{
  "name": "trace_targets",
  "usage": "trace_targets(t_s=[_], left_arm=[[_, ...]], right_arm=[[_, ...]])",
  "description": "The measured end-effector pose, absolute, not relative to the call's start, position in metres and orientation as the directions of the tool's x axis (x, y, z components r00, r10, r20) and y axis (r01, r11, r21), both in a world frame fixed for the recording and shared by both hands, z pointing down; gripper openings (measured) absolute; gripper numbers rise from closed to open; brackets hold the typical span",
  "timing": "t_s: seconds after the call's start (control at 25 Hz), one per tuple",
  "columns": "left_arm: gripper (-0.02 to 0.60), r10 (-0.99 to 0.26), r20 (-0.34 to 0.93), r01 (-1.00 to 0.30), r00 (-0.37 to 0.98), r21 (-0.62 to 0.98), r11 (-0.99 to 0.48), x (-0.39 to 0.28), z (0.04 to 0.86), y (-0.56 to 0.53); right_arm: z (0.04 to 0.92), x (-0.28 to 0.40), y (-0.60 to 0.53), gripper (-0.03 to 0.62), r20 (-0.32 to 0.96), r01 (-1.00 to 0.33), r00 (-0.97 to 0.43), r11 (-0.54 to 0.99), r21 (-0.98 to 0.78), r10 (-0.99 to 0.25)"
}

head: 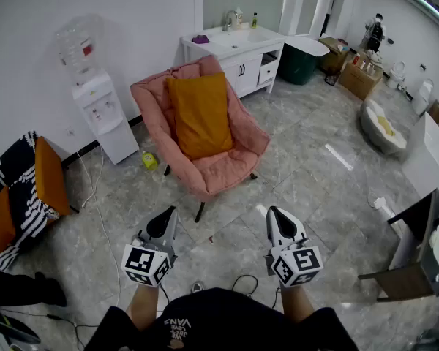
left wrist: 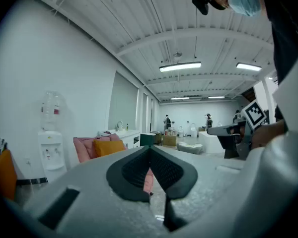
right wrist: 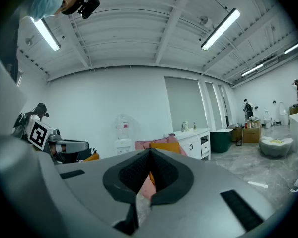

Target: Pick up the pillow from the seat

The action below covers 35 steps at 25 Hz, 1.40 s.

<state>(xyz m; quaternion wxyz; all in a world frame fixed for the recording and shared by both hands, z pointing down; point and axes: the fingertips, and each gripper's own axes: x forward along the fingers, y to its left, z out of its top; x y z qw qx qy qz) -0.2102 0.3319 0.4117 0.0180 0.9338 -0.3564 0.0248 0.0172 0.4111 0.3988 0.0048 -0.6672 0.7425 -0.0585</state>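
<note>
The left gripper (head: 167, 218) and the right gripper (head: 275, 215) are held side by side low in the head view, both pointing level toward the room. Each has its jaws closed together with nothing between them, as each gripper's own view shows. The orange pillow (head: 200, 115) stands upright on the pink armchair (head: 234, 168), leaning against the backrest with its lower edge on the seat. The chair sits ahead of the grippers and well apart from them, with grey marbled floor (head: 307, 174) between. To the chair's left a white water dispenser (head: 102, 112) stands against the wall. Behind the chair is a white vanity cabinet (head: 238, 57) with a sink. At the far left edge is a black-and-white striped seat (head: 18, 196) carrying orange cushions.
</note>
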Motion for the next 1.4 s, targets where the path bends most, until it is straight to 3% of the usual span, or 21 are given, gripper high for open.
trace_targets(t_s=[0.6, 0.96, 1.0, 1.08, 1.12, 1.16, 1.4], left_arm=[[0.018, -0.628, 0.034, -0.629, 0.777, 0.036, -0.776, -0.245, 0.414, 0.312], [0.025, -0.519, 0.052, -0.522, 0.853, 0.043, -0.852, -0.265, 0.421, 0.302], [0.046, -0.514, 0.05, -0.516, 0.857, 0.058, -0.855, -0.264, 0.423, 0.299], [0.201, -0.496, 0.052, -0.498, 0.867, 0.094, -0.862, -0.259, 0.428, 0.297], [0.241, -0.482, 0.057, -0.486, 0.874, 0.108, -0.867, -0.254, 0.431, 0.299], [0.247, -0.469, 0.065, -0.474, 0.881, 0.114, -0.873, -0.248, 0.435, 0.301], [0.285, -0.475, 0.111, -0.487, 0.873, 0.13, -0.864, -0.231, 0.448, 0.285]], right_arm=[[0.399, -0.022, 0.4, 0.002, 0.062, -0.995, -0.059, 0.053, -0.088, -0.996], [0.4, -0.044, 0.404, 0.003, 0.045, -0.987, 0.032, -0.039, -0.156, -0.998], [0.403, -0.045, 0.405, 0.003, 0.052, -0.985, 0.037, -0.045, -0.166, -0.998], [0.407, -0.044, 0.406, 0.011, 0.06, -0.981, 0.041, -0.051, -0.185, -0.997], [0.41, -0.041, 0.407, 0.108, 0.063, -0.979, 0.043, -0.055, -0.198, -0.997], [0.413, -0.037, 0.408, 0.181, 0.068, -0.975, 0.049, -0.062, -0.212, -0.997], [0.425, -0.009, 0.387, 0.224, 0.086, -0.964, 0.054, -0.074, -0.254, -0.995]])
